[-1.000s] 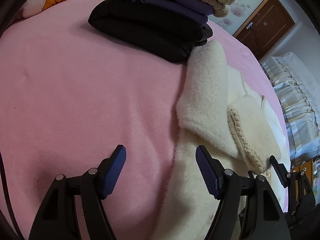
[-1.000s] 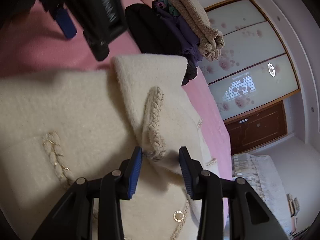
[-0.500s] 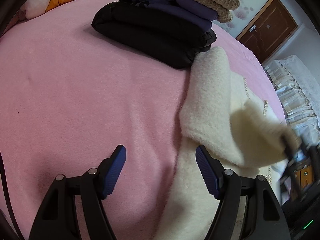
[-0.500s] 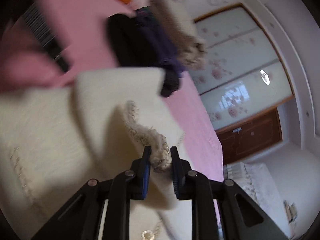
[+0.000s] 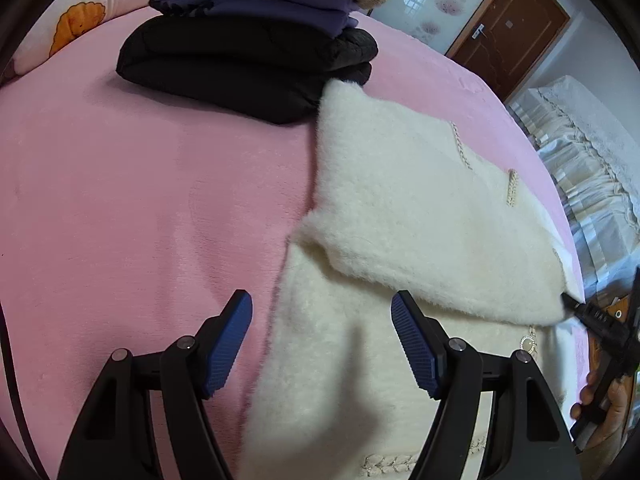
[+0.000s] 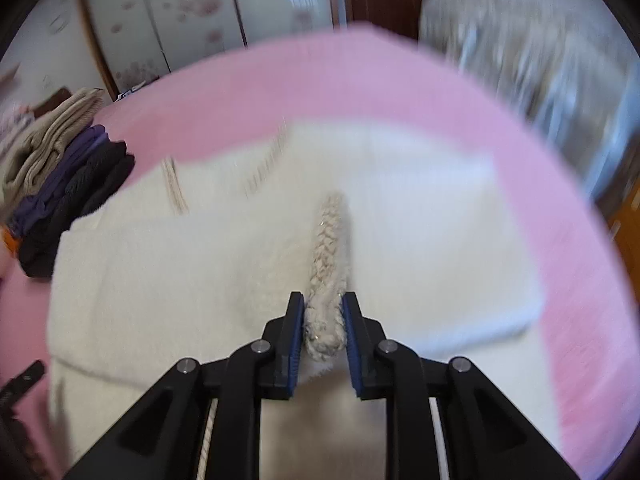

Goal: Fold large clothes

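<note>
While the braided cuff [image 6: 326,276] is clamped in right tongs [image 6: 323,316] | fleece coat [image 5: 420,208]: soft, probably light | left tongs [image 5: 322,340] gaping, empty.

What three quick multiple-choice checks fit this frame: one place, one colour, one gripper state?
1. Where is the stack of folded clothes relative to the fluffy cream coat?
A. at the coat's far corner on the bed
B. on top of the coat
C. on the floor

2. What colour is the fleece bed cover?
A. grey
B. pink
C. green

3. What is the right gripper doing?
A. open, empty
B. gripping the bed cover
C. shut on the coat's braided cuff

Key: 1 A, the stack's black bottom garment sits at the coat's far corner; 2 B, pink surrounds the coat in both views; 3 C, the blue pads press the braid from both sides.
</note>
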Tool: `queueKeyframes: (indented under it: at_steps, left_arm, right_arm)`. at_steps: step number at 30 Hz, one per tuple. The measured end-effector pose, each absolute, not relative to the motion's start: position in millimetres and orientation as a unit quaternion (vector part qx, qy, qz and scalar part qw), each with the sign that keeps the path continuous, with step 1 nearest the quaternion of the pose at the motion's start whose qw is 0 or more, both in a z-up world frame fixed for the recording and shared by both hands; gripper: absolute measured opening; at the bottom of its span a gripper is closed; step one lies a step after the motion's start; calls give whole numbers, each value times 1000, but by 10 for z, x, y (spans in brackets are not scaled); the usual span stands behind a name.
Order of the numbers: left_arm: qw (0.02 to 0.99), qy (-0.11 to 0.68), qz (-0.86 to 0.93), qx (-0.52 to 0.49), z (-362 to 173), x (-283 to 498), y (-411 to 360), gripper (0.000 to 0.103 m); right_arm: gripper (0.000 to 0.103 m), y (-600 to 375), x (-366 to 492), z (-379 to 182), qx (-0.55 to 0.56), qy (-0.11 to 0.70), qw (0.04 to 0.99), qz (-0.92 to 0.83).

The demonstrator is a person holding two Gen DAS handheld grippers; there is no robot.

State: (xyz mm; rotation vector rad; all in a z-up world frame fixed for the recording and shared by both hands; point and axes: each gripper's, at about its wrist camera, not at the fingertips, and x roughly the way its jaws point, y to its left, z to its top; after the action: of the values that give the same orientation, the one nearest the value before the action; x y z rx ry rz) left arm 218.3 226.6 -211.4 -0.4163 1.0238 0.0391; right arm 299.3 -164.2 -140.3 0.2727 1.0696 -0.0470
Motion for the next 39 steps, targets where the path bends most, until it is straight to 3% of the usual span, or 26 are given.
queueKeyframes:
  at_steps: [3, 7, 15, 16, 18, 26, 28, 30, 32, 34, 39]
  left_arm:
    - [851, 488, 18, -191, -2109, 2211, 2217, 71]
    - [860, 477, 18, -180, -2055, 2324, 2173, 71]
    - [871, 460, 30, -171, -1989, 2900, 2214, 71]
    - [871, 461, 37, -164, -1993, 2978, 2216, 71]
    - [869, 466, 45, -159, -2006, 3079, 2215, 71]
    - [871, 471, 86, -113, -2100, 3395, 2034, 70]
    - [868, 477, 101, -92, -2168, 3486, 1947, 64]
    - [865, 485, 106, -74, -2230, 3558, 1888, 47]
    - [864, 487, 120, -45, -2268, 3616, 1826, 43]
    - [863, 488, 133, -9, -2295, 3679, 1746, 43]
    - [861, 491, 133, -4, -2099, 3631, 1694, 45]
  right_arm:
    - [23, -1929, 2967, -1594, 228, 506, 831, 29]
    - [47, -2044, 3093, -1575, 265, 492, 828, 49]
    - [46, -1913, 3655, -1643, 207, 515, 828, 79]
    - [39, -1861, 3713, -1647, 203, 517, 828, 85]
    - [15, -1786, 3744, -1615, 164, 516, 837, 80]
    - [15, -1728, 3837, -1226, 65, 434, 897, 45]
    - [15, -1775, 3982, -1393, 66, 462, 884, 29]
    - [18, -1785, 4089, -1634, 64, 494, 867, 16]
    - [19, -1776, 4096, -1732, 59, 491, 869, 8]
    - [25, -1803, 4071, -1713, 69, 489, 869, 3]
    - [27, -1900, 3871, -1536, 91, 486, 869, -13]
